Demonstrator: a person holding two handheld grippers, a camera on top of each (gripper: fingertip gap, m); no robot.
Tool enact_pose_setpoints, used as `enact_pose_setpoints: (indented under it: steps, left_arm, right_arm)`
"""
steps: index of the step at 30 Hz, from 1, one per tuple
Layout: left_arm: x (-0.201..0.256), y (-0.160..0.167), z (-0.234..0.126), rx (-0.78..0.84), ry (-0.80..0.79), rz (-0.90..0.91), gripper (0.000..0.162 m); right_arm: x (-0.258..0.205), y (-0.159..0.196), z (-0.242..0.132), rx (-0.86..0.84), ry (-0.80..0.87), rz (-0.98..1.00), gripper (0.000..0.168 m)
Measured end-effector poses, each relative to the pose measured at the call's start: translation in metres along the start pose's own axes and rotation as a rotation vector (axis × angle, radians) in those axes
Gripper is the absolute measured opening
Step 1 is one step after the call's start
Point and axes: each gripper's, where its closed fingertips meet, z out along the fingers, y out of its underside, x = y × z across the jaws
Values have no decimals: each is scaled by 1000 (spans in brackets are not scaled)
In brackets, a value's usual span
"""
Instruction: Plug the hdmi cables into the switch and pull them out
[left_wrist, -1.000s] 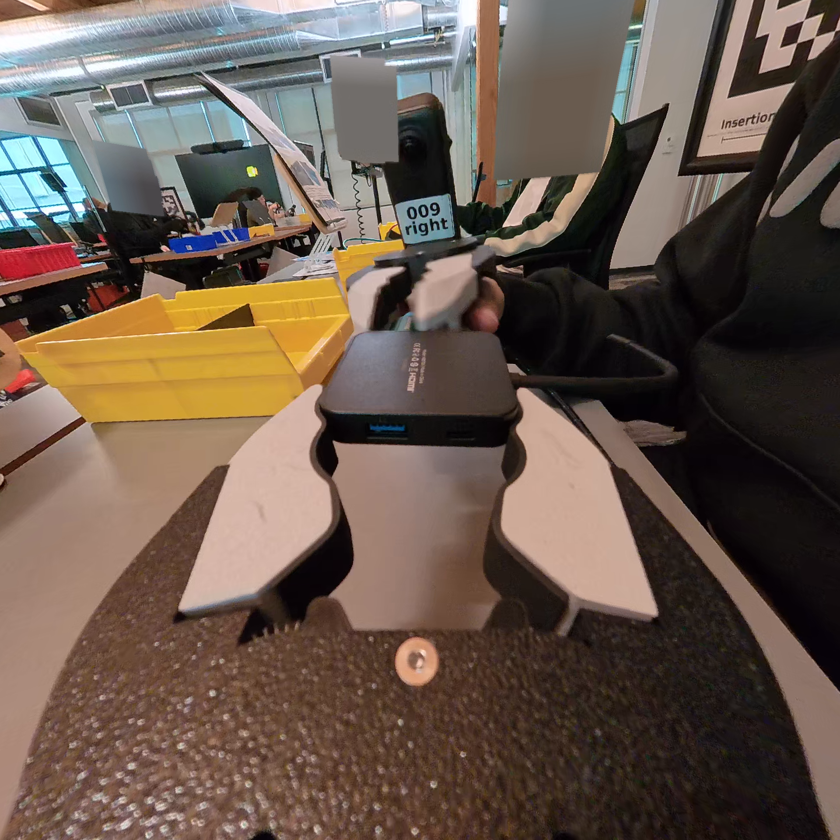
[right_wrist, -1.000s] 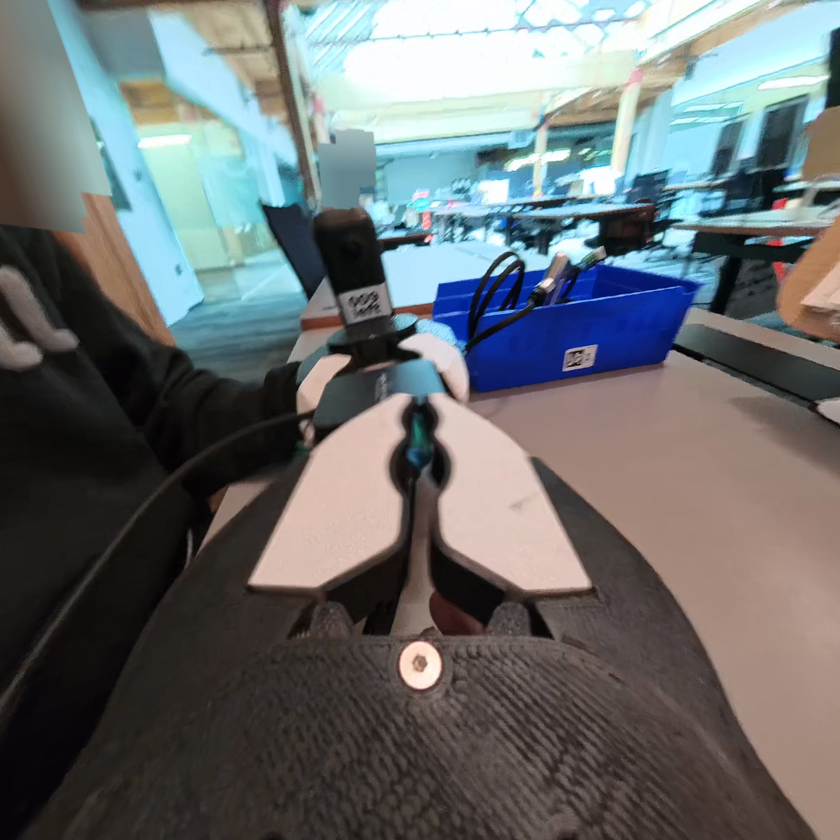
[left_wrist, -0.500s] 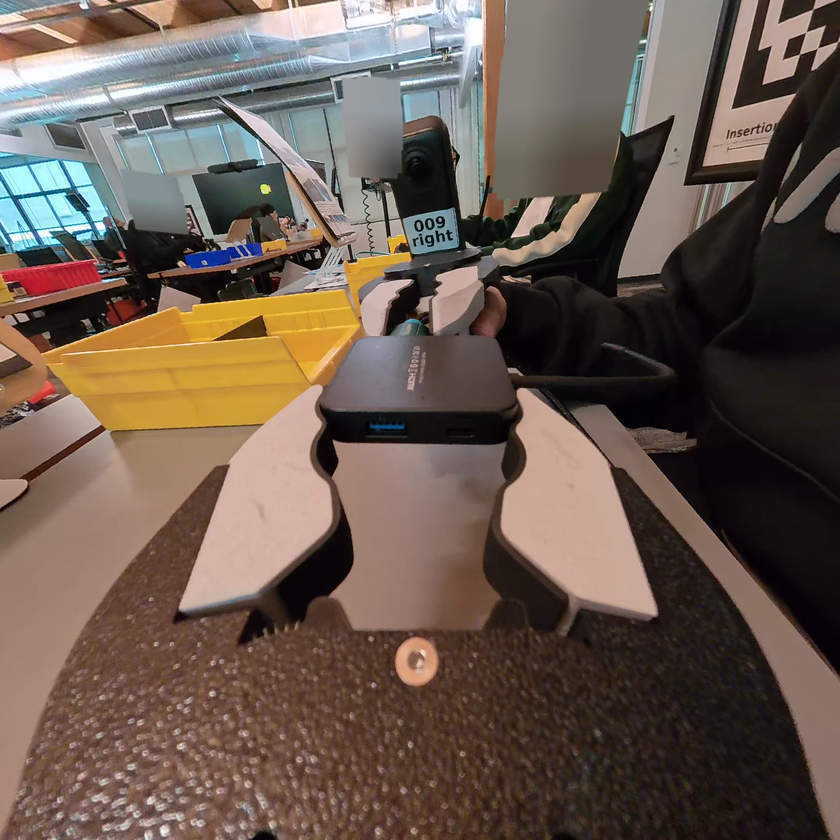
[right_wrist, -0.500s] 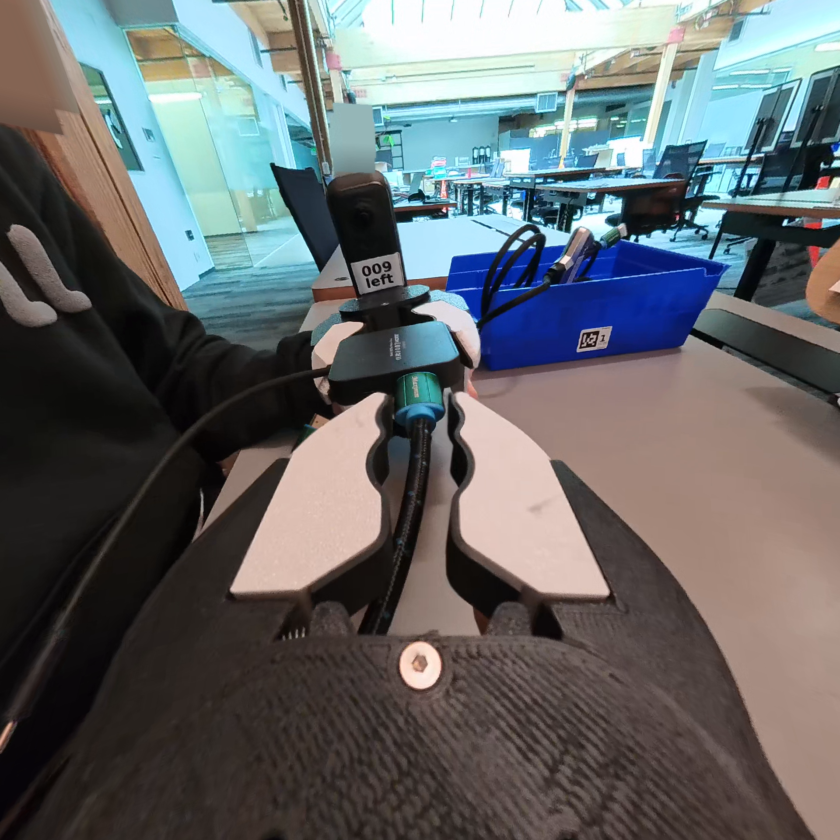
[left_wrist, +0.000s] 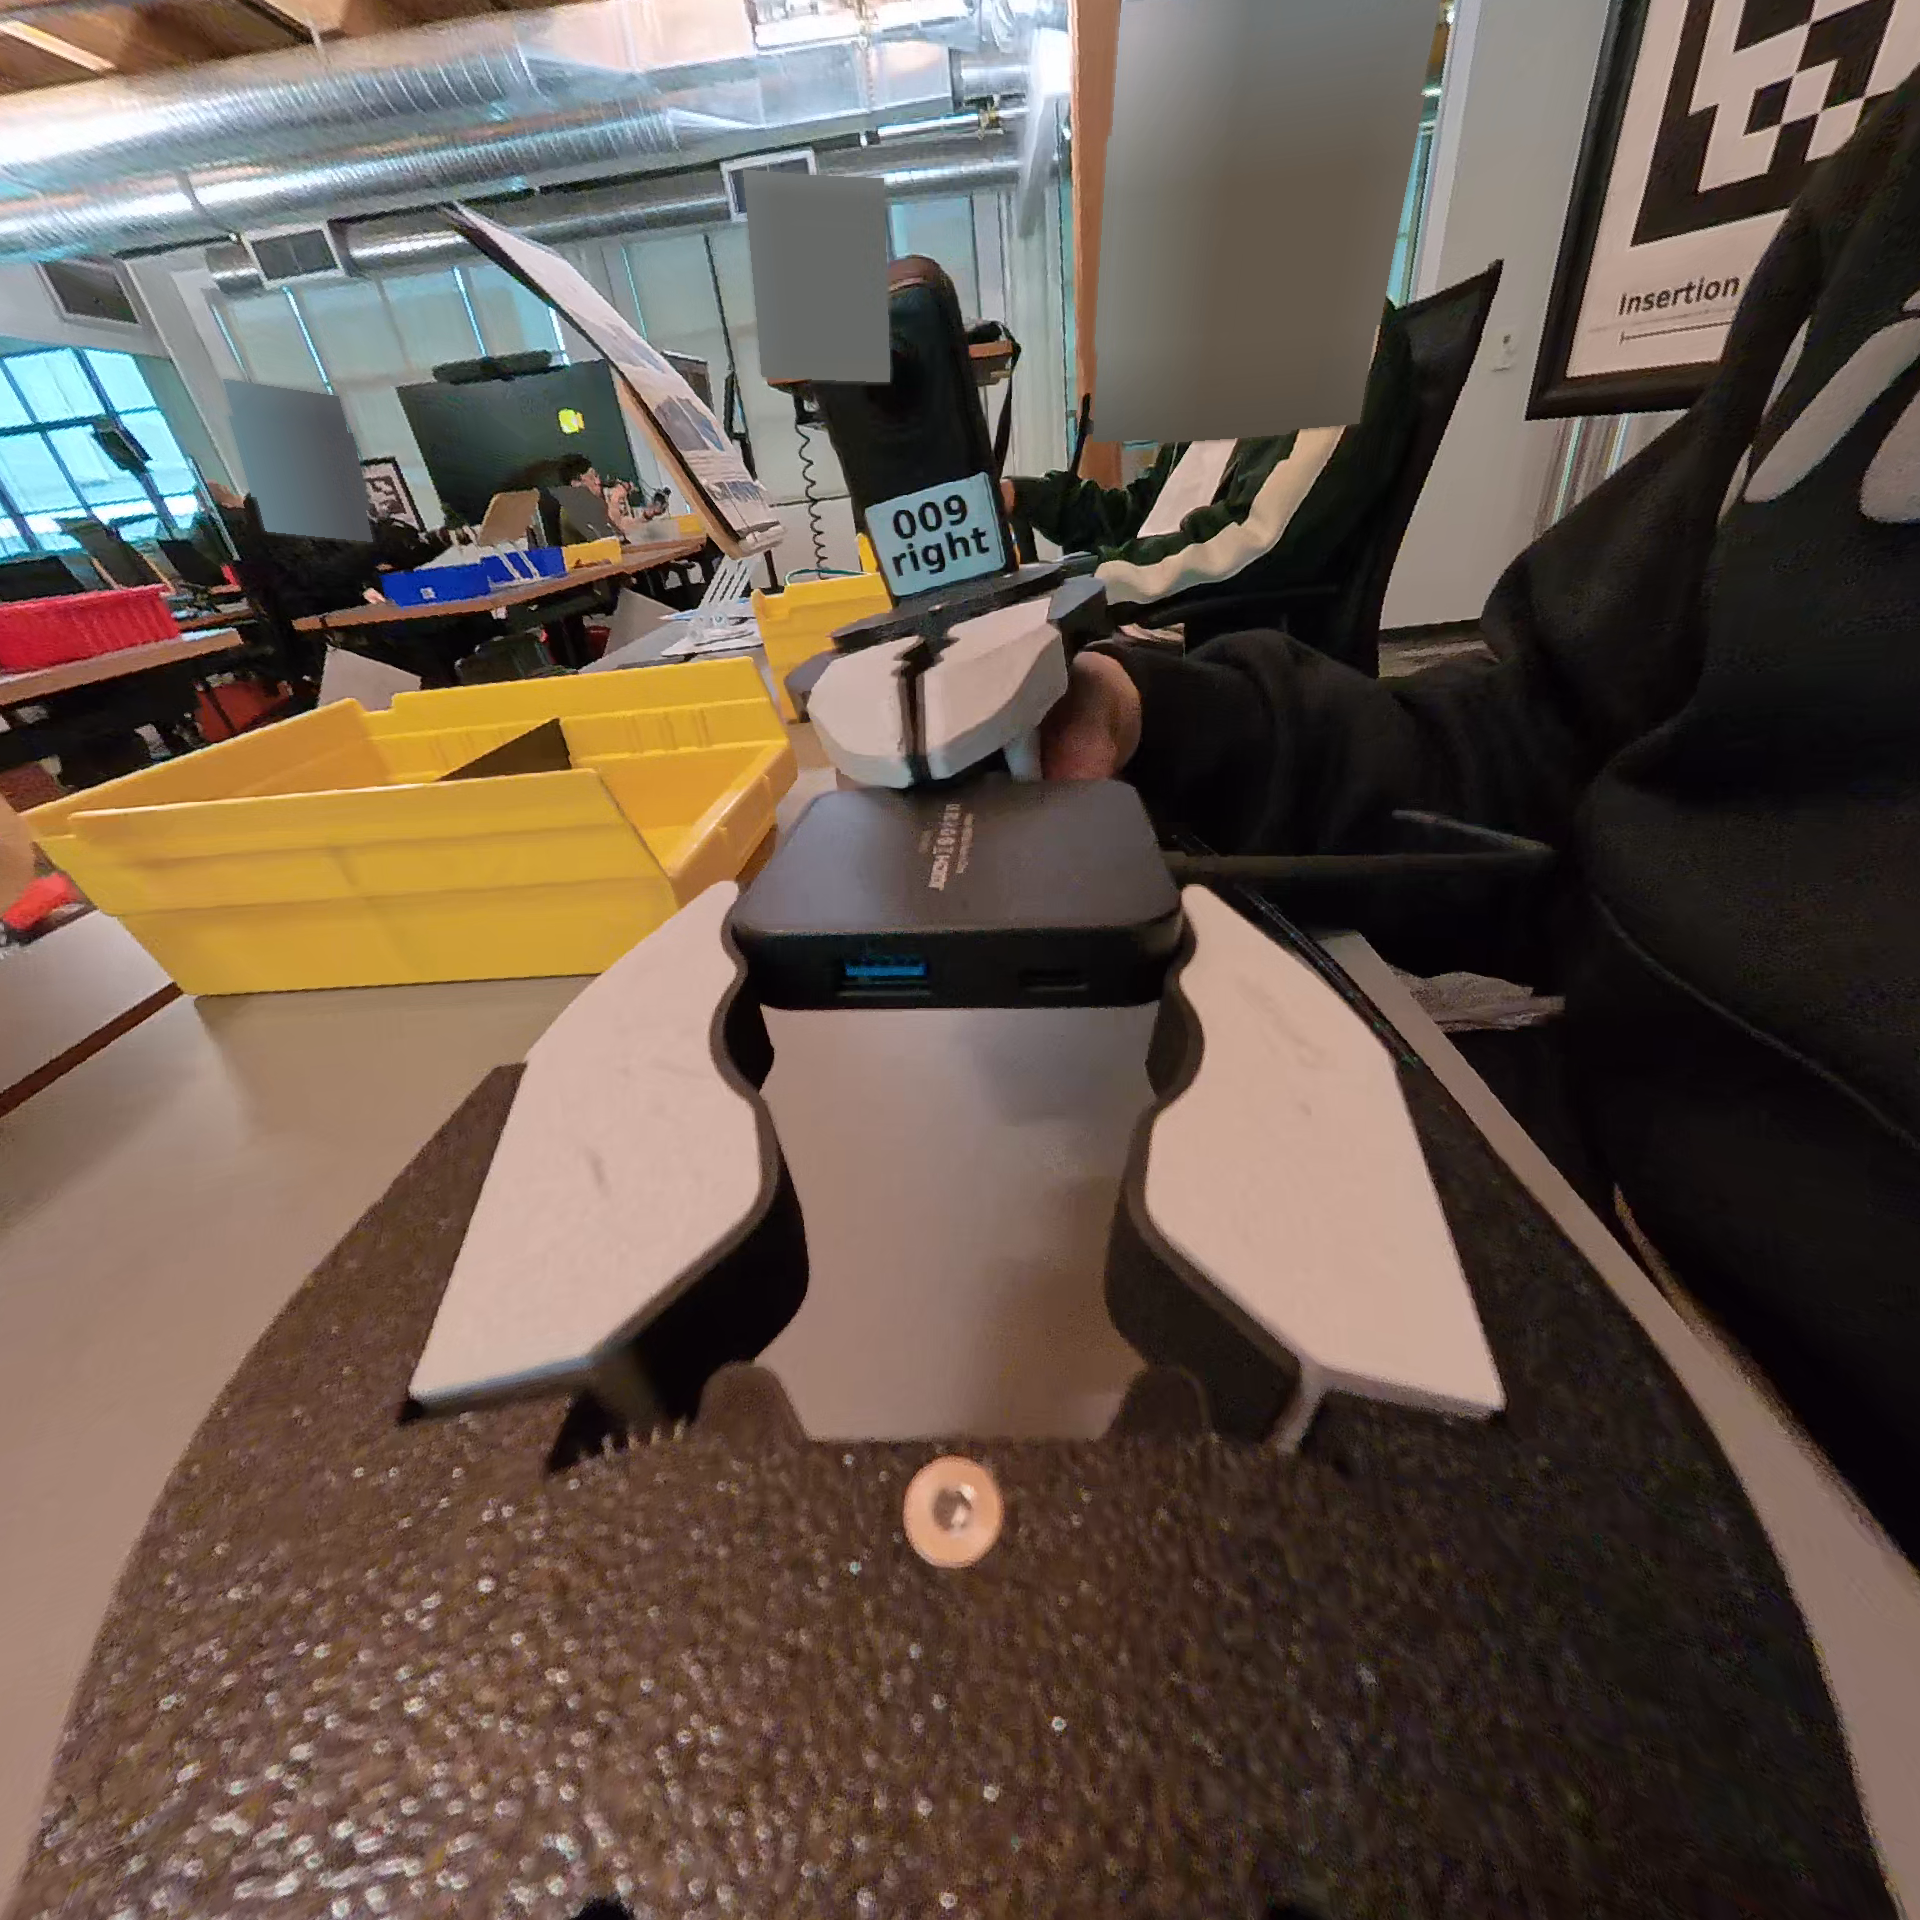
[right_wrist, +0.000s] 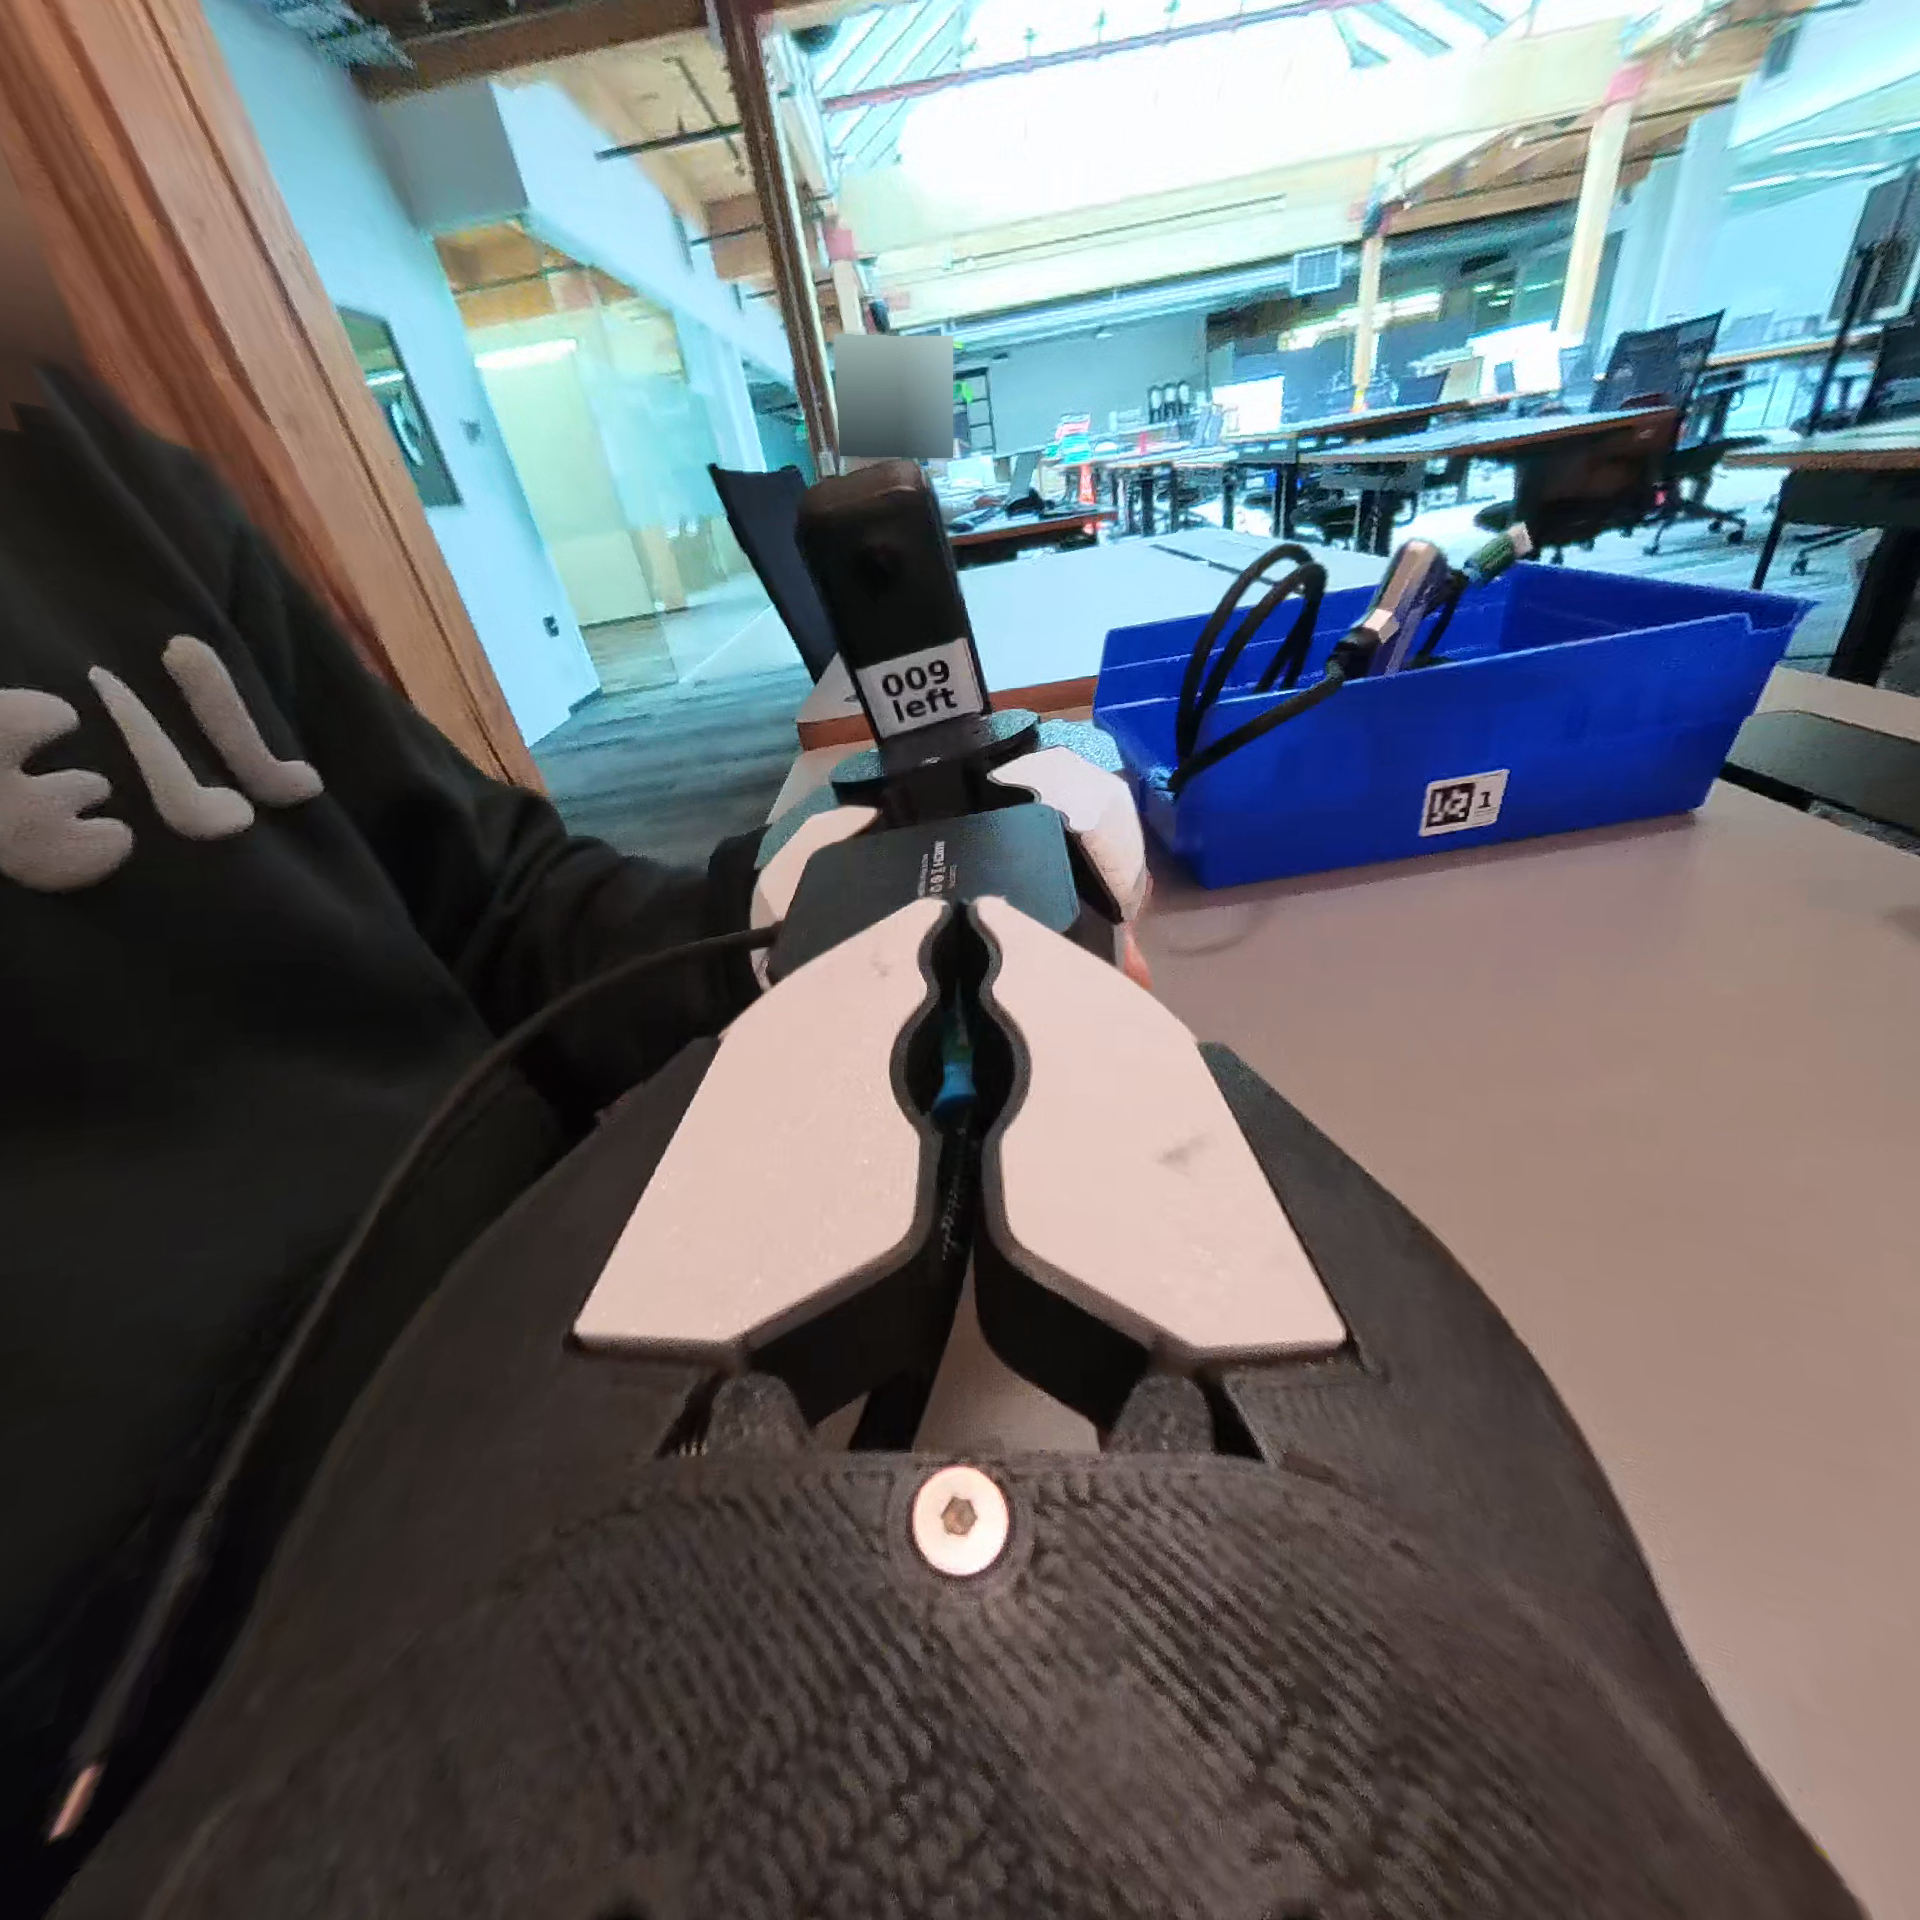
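Observation:
My left gripper (left_wrist: 956, 935) is shut on a black switch box (left_wrist: 956, 883) and holds it just above the grey table (left_wrist: 260, 1122). The box also shows in the right wrist view (right_wrist: 935, 883). My right gripper (right_wrist: 961, 914) is shut on the teal-and-blue plug of an HDMI cable (right_wrist: 954, 1091), right at the far side of the box. In the left wrist view the right gripper (left_wrist: 914, 774) sits shut just behind the box. The plug's tip and the port are hidden by the fingers. A thin black lead (left_wrist: 1351, 862) runs off the box's right side.
A yellow bin (left_wrist: 395, 842) stands on the table left of the box. A blue bin (right_wrist: 1455, 727) with more cables stands behind and right in the right wrist view. A person in a dark sweatshirt (left_wrist: 1714, 831) sits close at the table's edge.
My right gripper, open around the cable half a second ago, has shut on the plug and moved up against the box. My left gripper keeps its hold on the box.

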Motion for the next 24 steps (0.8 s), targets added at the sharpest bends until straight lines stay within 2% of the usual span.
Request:
enact_pose_setpoints:
  steps: [2,3,5,6,9,17,24]
  left_arm:
    - [0,-2,0,9,0,4,72]
    - [-2,-3,-1,15,-7,0,72]
    - [-6,-6,-5,38,-27,-6,71]
    - [-7,-6,-6,41,-28,-8,71]
    - [-7,-6,-6,50,-29,-6,71]
    - [-5,-3,-4,35,-23,-5,71]
    - [-5,-4,-5,46,-15,-16,71]
  right_arm:
    - [3,-2,-3,3,38,-27,2]
    - [9,-2,-6,2,84,-43,19]
    - [13,3,-10,-43,103,-74,39]
    - [7,5,-11,-51,65,-75,29]
    - [10,0,-8,-13,80,-56,21]
    - [13,14,-4,-85,101,-107,29]
    - [8,6,-1,-13,59,-55,22]
